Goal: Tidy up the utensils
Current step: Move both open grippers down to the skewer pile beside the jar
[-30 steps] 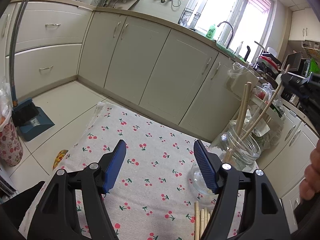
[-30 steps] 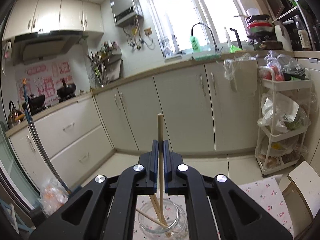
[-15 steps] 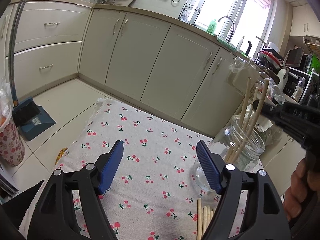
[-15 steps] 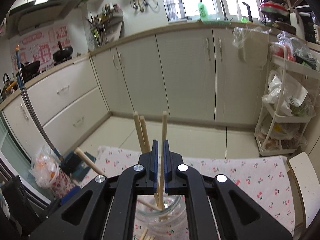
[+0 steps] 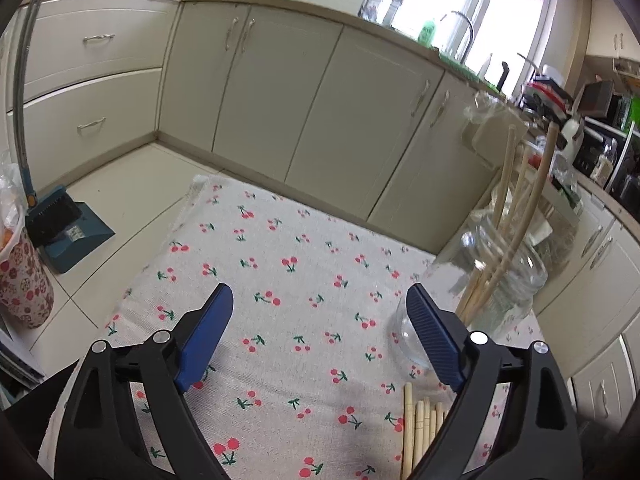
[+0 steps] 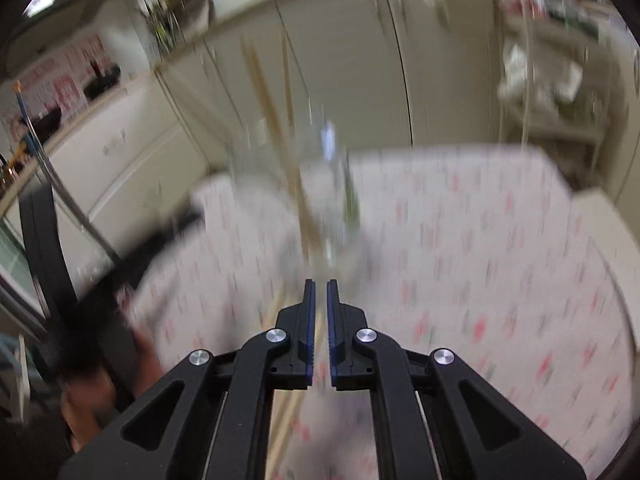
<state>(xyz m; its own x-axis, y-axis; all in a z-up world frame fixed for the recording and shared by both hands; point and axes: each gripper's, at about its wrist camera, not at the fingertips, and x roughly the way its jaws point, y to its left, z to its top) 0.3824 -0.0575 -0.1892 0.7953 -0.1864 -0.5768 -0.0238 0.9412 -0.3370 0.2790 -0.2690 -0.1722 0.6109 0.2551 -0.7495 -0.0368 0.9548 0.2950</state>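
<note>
A clear glass jar [image 5: 496, 280] stands on the cherry-print cloth [image 5: 280, 280] at the right and holds several wooden chopsticks [image 5: 520, 208] leaning upright. More chopsticks [image 5: 420, 428] lie flat on the cloth near my left gripper's right finger. My left gripper [image 5: 320, 336] is wide open and empty, low over the cloth, left of the jar. In the blurred right wrist view my right gripper [image 6: 321, 292] has its pads nearly together with nothing between them, just before the jar [image 6: 320, 200] and its chopsticks [image 6: 288, 152].
Cream kitchen cabinets [image 5: 320, 100] run behind the table. A blue dustpan with broom [image 5: 60, 224] and a floral bin [image 5: 20, 280] stand on the floor at left. A rack with bags [image 6: 552, 80] stands at the right.
My right gripper let go of the chopstick, which now stands in the jar, and pulled back and down quickly. My left gripper stayed open and tilted slightly down.
</note>
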